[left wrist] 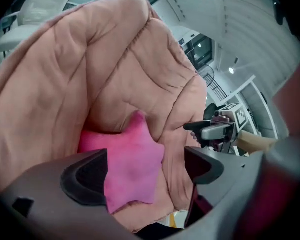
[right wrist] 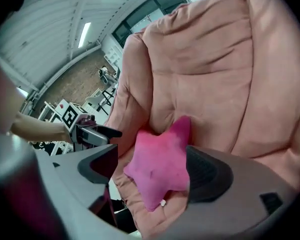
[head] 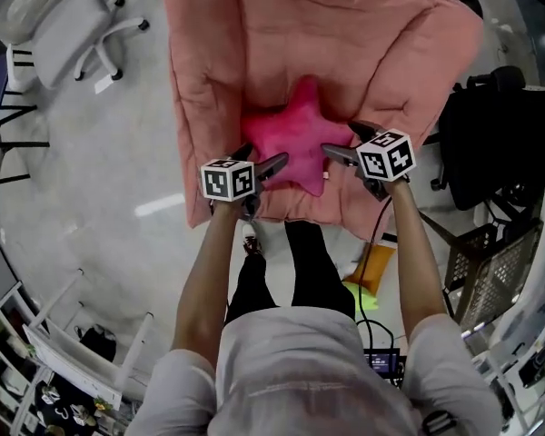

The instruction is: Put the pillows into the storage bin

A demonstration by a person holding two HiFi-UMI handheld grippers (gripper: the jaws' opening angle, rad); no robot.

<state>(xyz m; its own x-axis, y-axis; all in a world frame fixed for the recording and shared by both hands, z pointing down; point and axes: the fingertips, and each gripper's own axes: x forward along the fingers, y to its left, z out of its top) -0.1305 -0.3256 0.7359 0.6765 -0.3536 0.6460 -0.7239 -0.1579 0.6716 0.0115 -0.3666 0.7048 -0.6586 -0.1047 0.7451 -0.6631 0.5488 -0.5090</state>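
Observation:
A bright pink star-shaped pillow (head: pixel 300 139) lies on the seat of a salmon-pink padded lounge chair (head: pixel 218 71). My left gripper (head: pixel 265 160) hovers at the star's lower left arm with its jaws wide apart. My right gripper (head: pixel 345 141) sits at the star's right side, also wide apart. In the left gripper view the pillow (left wrist: pixel 132 166) fills the gap ahead of the open left gripper (left wrist: pixel 145 171), with the right gripper (left wrist: pixel 210 130) beyond it. The right gripper view shows the pillow (right wrist: pixel 157 164) ahead of the open right gripper (right wrist: pixel 150 171). Neither gripper's pads press on the pillow.
A black mesh basket (head: pixel 490 262) stands on the floor to the right, with a black chair (head: pixel 500 134) behind it. A grey office chair (head: pixel 73 25) is at the upper left. A yellow object (head: pixel 374 266) lies by the person's legs. White shelving (head: pixel 64 352) sits lower left.

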